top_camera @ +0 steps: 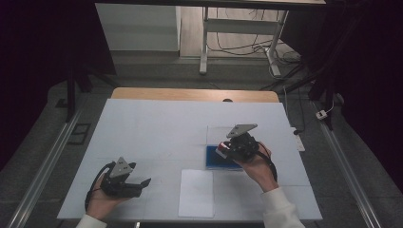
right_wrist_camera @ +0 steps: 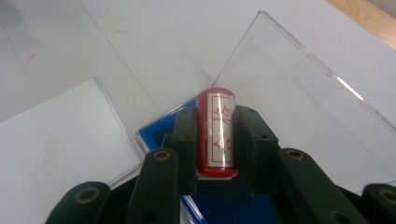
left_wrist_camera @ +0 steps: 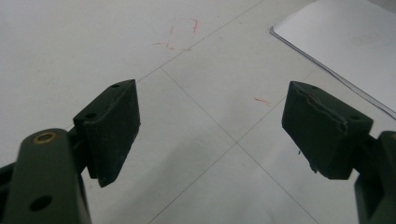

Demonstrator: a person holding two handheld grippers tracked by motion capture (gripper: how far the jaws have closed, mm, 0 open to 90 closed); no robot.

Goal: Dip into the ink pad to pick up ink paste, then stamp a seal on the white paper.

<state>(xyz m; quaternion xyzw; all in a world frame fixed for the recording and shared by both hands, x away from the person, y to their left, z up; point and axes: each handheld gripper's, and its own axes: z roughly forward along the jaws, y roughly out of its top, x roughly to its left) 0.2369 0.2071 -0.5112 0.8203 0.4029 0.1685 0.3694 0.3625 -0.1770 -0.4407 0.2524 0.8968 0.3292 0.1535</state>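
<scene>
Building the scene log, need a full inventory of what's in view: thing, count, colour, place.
Stamp: 1, red with a white label in red characters, clamped between the right gripper's jaws.
Ink pad box: 1, blue, on the table under the right gripper.
Clear lid: 1, transparent, open, beside the blue box on its far side.
Paper sheet: 1, white, near table edge, between the two hands.
Table cover: 1, white with faint red marks, over a wooden table.
Left gripper: 1, black, jaws wide apart, nothing between them, near left of table.
Right gripper: 1, black, holding the stamp.
Hands: 2, white sleeves.
</scene>
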